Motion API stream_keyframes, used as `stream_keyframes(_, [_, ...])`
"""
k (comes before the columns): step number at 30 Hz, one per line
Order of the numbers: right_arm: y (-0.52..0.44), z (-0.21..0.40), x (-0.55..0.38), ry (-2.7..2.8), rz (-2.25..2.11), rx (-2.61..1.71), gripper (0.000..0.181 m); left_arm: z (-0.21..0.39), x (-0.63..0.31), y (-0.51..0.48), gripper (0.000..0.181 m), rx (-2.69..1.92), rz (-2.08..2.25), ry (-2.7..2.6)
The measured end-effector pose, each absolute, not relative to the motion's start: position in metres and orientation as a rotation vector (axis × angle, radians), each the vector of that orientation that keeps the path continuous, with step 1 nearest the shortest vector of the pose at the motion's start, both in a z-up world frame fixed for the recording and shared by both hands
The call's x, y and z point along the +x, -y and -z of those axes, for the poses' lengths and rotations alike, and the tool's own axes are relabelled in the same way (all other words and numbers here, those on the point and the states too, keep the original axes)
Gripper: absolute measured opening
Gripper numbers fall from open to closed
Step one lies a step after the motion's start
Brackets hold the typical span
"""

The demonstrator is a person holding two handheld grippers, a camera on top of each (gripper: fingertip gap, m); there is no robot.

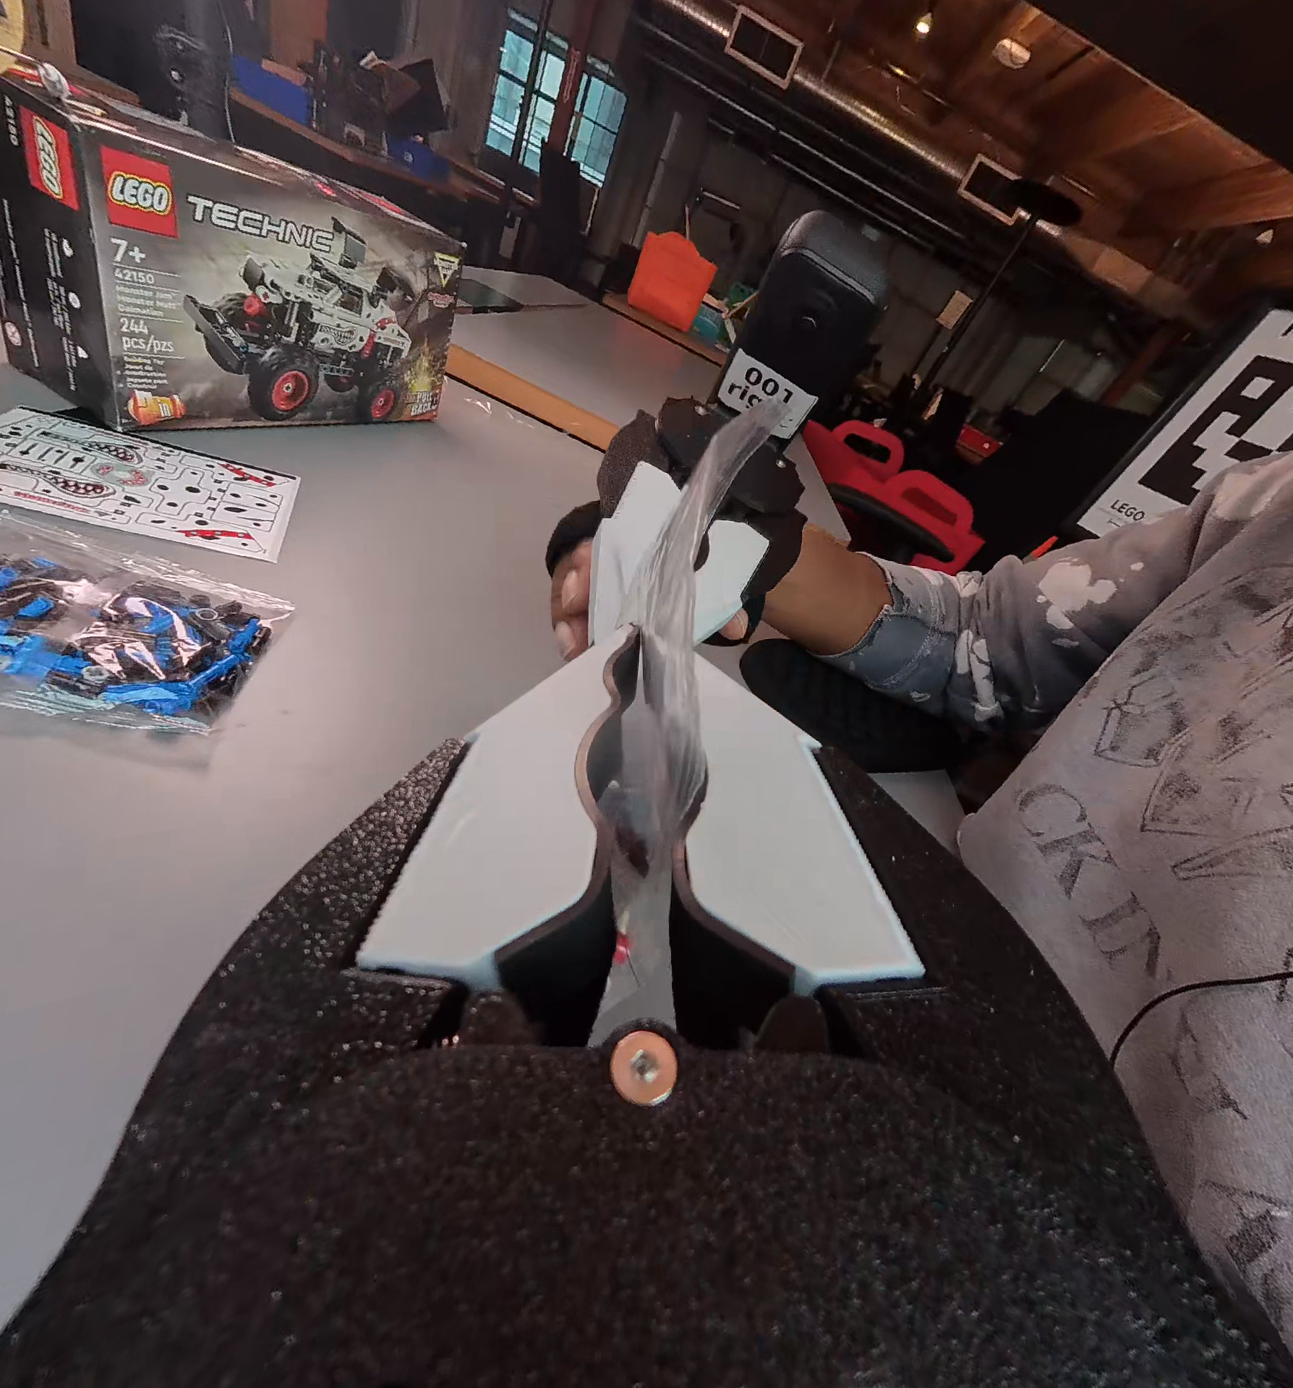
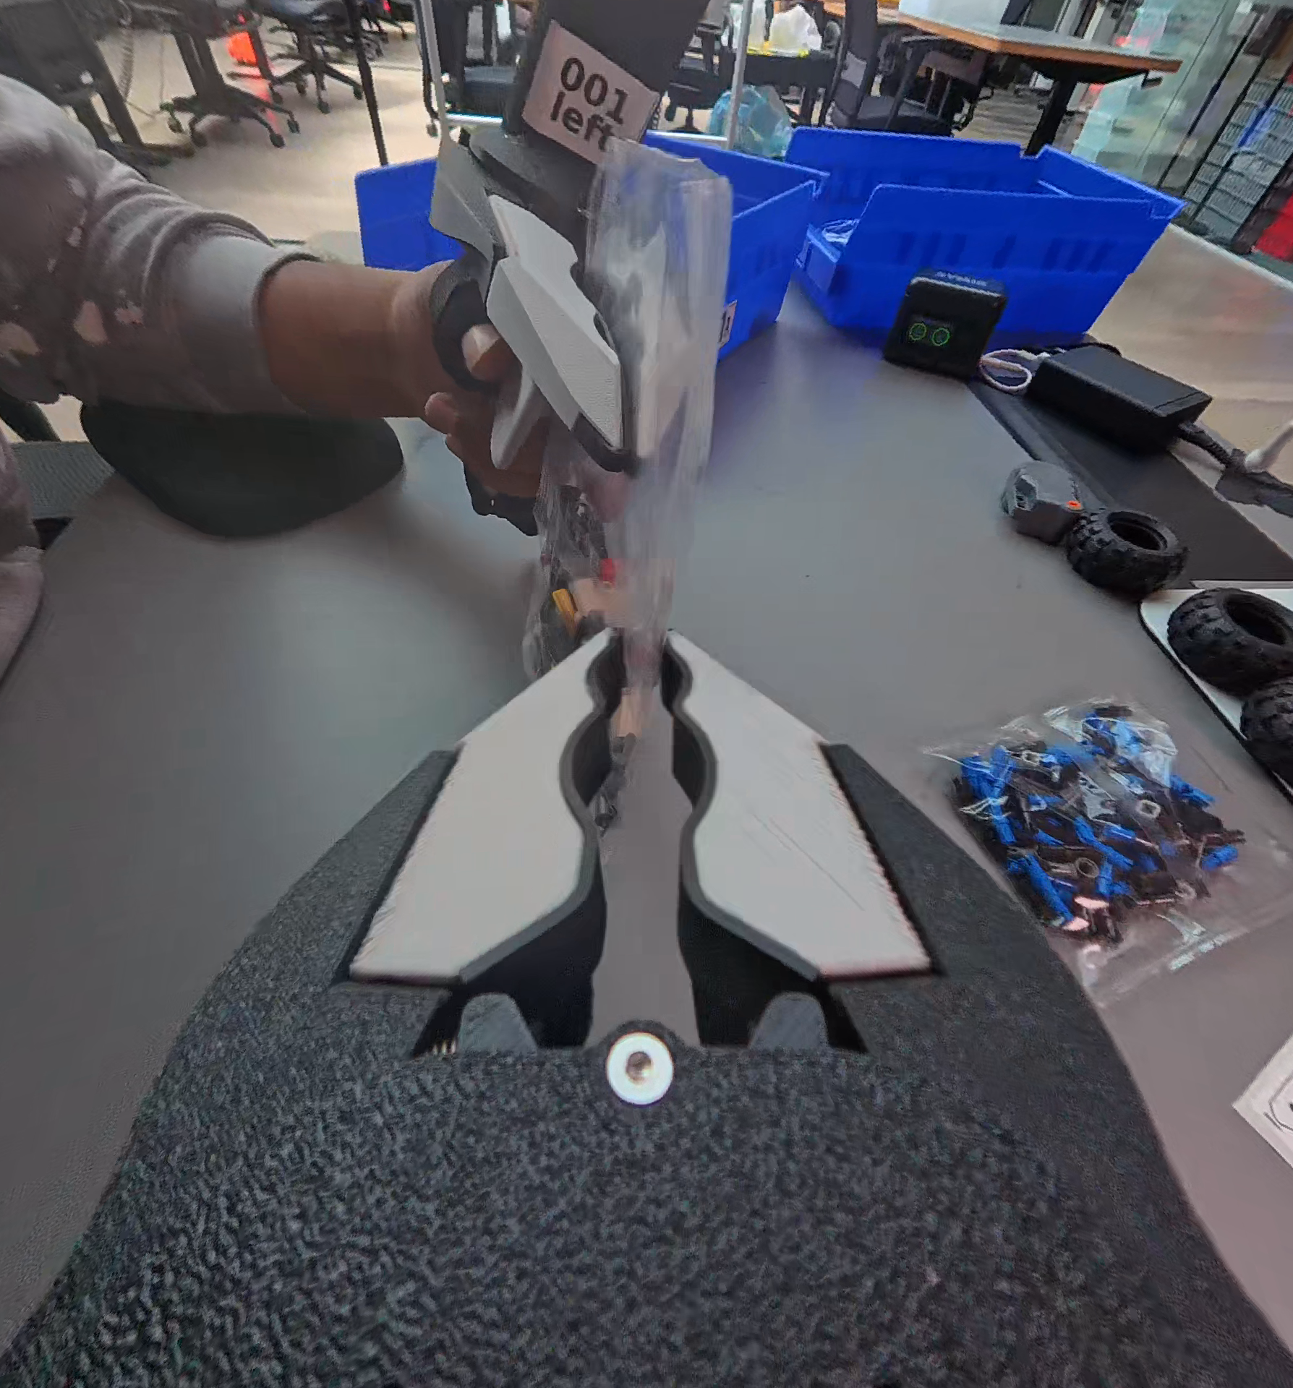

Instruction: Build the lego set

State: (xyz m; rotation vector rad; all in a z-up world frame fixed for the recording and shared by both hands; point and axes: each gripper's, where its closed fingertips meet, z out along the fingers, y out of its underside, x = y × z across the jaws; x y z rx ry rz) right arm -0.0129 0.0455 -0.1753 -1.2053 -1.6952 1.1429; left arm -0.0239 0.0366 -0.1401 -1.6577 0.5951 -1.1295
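A clear plastic bag (image 1: 670, 571) with small dark, red and yellow lego parts hangs in the air over the grey table (image 1: 373, 601), stretched between both grippers. My left gripper (image 1: 637, 644) is shut on one edge of the bag, and the film runs back between its fingers. My right gripper (image 2: 640, 638) is closed on the other end of the bag (image 2: 655, 338), with parts bunched at its tips. In the right wrist view the left gripper (image 2: 621, 451) pinches the bag from the left. In the left wrist view the right gripper (image 1: 655, 608) faces mine.
The lego box (image 1: 238, 300), a sticker sheet (image 1: 140, 481) and a sealed bag of blue and black parts (image 1: 102, 646) lie on the table. Black tyres (image 2: 1241, 646), blue bins (image 2: 966, 225) and a black power adapter (image 2: 1117, 398) sit to the right. A person's sleeve (image 1: 1004, 638) is close.
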Motion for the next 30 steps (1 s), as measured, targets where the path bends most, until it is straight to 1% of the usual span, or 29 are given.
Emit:
stream_keyframes(1, [-0.044, 0.175, -0.015, 1.689, -1.148, -1.195, 0.000, 0.140, -0.026, -0.038, 0.003, -1.644, 1.129, -0.581])
stream_keyframes(4, [-0.058, 0.159, -0.012, 1.528, -1.334, -1.265, 0.000, 0.129, -0.039, -0.042, 0.022, -1.574, 1.167, -0.511])
stream_keyframes(5, [-0.064, 0.153, -0.010, 1.457, -1.424, -1.296, 0.000, 0.127, -0.045, -0.044, 0.025, -1.561, 1.168, -0.489])
stream_keyframes(9, [-0.064, 0.128, -0.005, 1.259, -1.747, -1.272, 0.000, 0.121, -0.062, -0.053, 0.019, -1.513, 1.126, -0.403])
stream_keyframes(10, [-0.062, 0.127, -0.006, 1.244, -1.792, -1.277, 0.000, 0.118, -0.064, -0.053, 0.015, -1.498, 1.114, -0.395])
stream_keyframes(12, [-0.057, 0.136, -0.011, 1.261, -1.830, -1.329, 0.000, 0.114, -0.067, -0.052, 0.000, -1.477, 1.088, -0.400])
stream_keyframes(15, [-0.052, 0.158, -0.016, 1.352, -1.777, -1.418, 0.000, 0.125, -0.069, -0.056, 0.000, -1.567, 1.055, -0.404])
stream_keyframes(19, [-0.073, 0.179, -0.018, 1.341, -1.626, -1.563, 0.000, 0.143, -0.070, -0.062, 0.000, -1.693, 1.094, -0.349])
stream_keyframes(22, [-0.075, 0.188, -0.016, 1.383, -1.564, -1.584, 0.002, 0.152, -0.070, -0.064, 0.000, -1.735, 1.146, -0.308])
stream_keyframes(24, [-0.077, 0.186, -0.015, 1.384, -1.539, -1.555, 0.008, 0.155, -0.072, -0.066, 0.000, -1.754, 1.160, -0.283])
stream_keyframes(28, [-0.087, 0.154, -0.013, 1.277, -1.514, -1.406, 0.039, 0.163, -0.070, -0.061, 0.000, -1.806, 1.215, -0.315])
stream_keyframes(30, [-0.090, 0.145, -0.011, 1.287, -1.424, -1.360, 0.051, 0.172, -0.061, -0.052, 0.000, -1.867, 1.265, -0.388])
